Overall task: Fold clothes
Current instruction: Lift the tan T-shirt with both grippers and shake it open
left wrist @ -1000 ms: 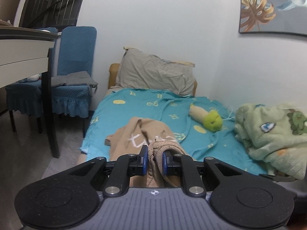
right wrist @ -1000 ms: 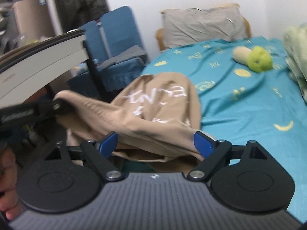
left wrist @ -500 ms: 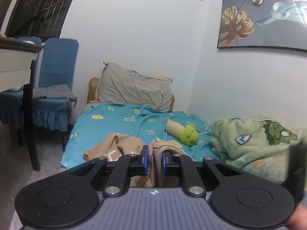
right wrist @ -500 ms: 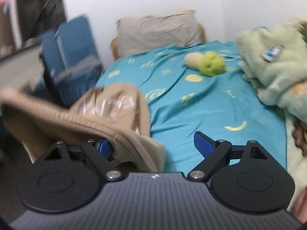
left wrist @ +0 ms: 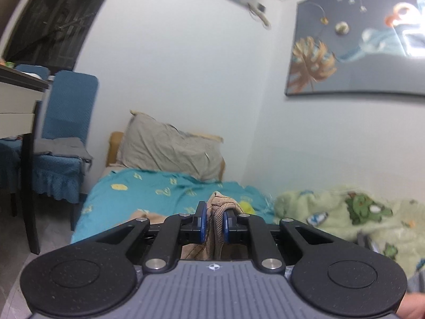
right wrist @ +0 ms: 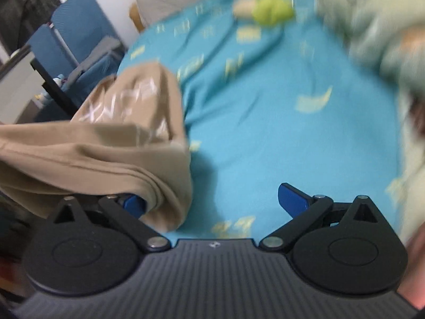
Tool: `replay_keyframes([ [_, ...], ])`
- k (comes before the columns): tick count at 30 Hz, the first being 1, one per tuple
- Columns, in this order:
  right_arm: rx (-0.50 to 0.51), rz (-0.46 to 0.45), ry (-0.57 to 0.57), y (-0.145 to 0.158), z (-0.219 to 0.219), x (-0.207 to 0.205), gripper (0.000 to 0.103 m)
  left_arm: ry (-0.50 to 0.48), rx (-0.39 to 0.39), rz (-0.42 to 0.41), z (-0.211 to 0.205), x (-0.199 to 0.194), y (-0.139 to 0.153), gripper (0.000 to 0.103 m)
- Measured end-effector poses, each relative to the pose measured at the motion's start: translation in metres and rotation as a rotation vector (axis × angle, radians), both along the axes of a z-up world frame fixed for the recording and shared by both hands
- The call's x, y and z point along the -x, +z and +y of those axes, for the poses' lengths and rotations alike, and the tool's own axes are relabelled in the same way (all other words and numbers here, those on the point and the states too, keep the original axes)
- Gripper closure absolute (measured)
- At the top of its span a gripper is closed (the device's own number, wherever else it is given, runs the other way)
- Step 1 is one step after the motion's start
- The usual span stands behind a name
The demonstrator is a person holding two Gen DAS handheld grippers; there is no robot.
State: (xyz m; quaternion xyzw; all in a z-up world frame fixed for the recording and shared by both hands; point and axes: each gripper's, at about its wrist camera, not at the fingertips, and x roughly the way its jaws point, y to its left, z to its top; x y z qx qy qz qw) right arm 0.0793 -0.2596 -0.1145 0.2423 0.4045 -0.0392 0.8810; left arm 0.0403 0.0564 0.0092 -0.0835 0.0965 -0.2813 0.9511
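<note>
A tan sweatshirt (right wrist: 111, 133) with white lettering lies bunched at the near left of the teal bed (right wrist: 265, 122). My left gripper (left wrist: 213, 220) is shut on its ribbed tan hem (left wrist: 220, 212) and holds it lifted above the bed. My right gripper (right wrist: 212, 202) is open wide; the sweatshirt's edge drapes over its left finger (right wrist: 132, 203), while its right finger (right wrist: 292, 198) hangs over bare sheet. The right wrist view is blurred.
A grey pillow (left wrist: 170, 148) leans at the bed's head. A green plush blanket (left wrist: 345, 212) is heaped along the right side. A yellow-green soft toy (right wrist: 268, 8) lies mid-bed. Blue chairs (left wrist: 61, 143) and a desk (left wrist: 18, 101) stand left of the bed.
My left gripper has risen and tilted up with the hem in it. My right gripper has swung right and down over the sheet, and the sweatshirt has slid toward its left finger.
</note>
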Motion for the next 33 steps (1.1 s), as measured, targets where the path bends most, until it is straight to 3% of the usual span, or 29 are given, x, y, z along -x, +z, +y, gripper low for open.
replay_keyframes([
  [2,0.030,-0.019,0.012,0.005,0.005,0.002,0.000,0.008,0.015,-0.007,0.003,0.002,0.002,0.090],
  [4,0.128,-0.100,-0.001,0.024,0.009,0.011,0.000,0.016,0.030,-0.014,0.007,0.003,0.004,0.090],
  [10,0.468,-0.430,-0.190,0.079,0.019,0.052,0.000,0.039,0.074,-0.035,0.017,0.008,0.011,0.090],
  [12,0.402,-0.430,-0.208,0.074,0.014,0.051,0.000,0.045,0.087,-0.039,0.020,0.009,0.012,0.090],
  [20,-0.033,-0.092,-0.020,0.003,0.011,-0.007,0.000,0.031,0.049,-0.014,0.014,0.007,0.007,0.090],
  [22,0.045,-0.127,-0.010,0.012,0.022,-0.003,0.000,0.049,0.028,-0.001,0.012,0.004,0.005,0.090],
  [27,0.304,-0.269,-0.296,0.041,0.008,0.025,0.000,0.077,-0.078,0.070,0.003,-0.008,-0.007,0.088],
  [30,0.280,-0.308,-0.371,0.045,-0.004,0.033,0.000,0.097,-0.208,0.089,-0.014,-0.014,-0.019,0.085],
  [33,0.239,-0.290,-0.386,0.038,-0.007,0.029,0.000,0.123,-0.320,0.140,-0.025,-0.024,-0.035,0.082],
])
